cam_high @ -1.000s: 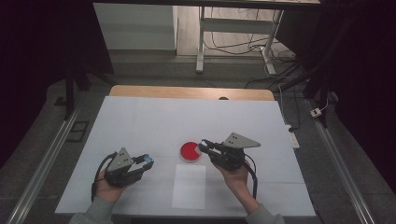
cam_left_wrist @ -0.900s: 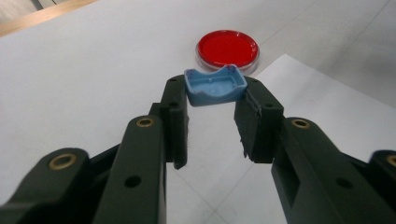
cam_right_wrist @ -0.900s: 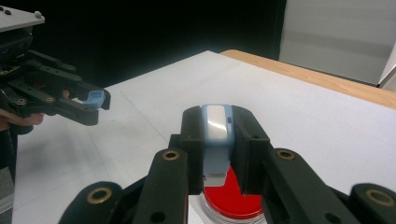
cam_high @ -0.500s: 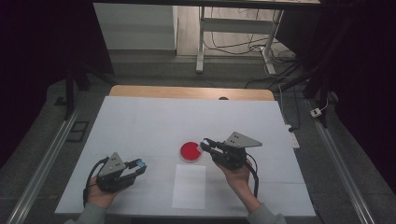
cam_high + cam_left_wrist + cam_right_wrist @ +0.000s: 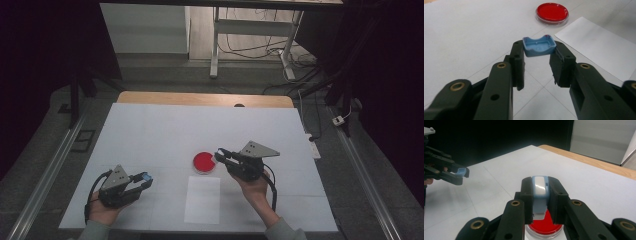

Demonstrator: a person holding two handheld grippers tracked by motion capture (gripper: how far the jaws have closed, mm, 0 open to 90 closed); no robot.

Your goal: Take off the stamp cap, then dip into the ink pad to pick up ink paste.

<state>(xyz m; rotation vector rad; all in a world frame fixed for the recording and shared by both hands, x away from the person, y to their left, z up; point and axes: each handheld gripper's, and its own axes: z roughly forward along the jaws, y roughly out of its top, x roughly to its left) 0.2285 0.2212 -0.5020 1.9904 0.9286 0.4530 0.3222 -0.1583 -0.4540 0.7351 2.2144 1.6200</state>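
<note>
A small blue cap [image 5: 537, 48], hollow side up, sits clamped between the tips of my left gripper [image 5: 539, 50], which is shut on it low over the table's near left [image 5: 144, 179]. My right gripper [image 5: 540, 184] is shut on a blue and white stamp-like body [image 5: 539, 197], held upright. It hovers at the right rim of a round red dish [image 5: 204, 162], and the dish [image 5: 545, 226] lies just under its jaws. In the right gripper view the left gripper [image 5: 459, 173] with its cap [image 5: 461, 172] stands off to the left.
A white sheet of paper [image 5: 202, 199] lies on the white table cover [image 5: 165, 130], just nearer than the dish and between the two hands. A wooden table edge [image 5: 200, 99] runs along the far side. Beyond it are table legs and cables on the floor.
My left gripper has drawn back a little to the left and toward the near edge, still holding the blue cap. The right gripper has stayed where it was.
</note>
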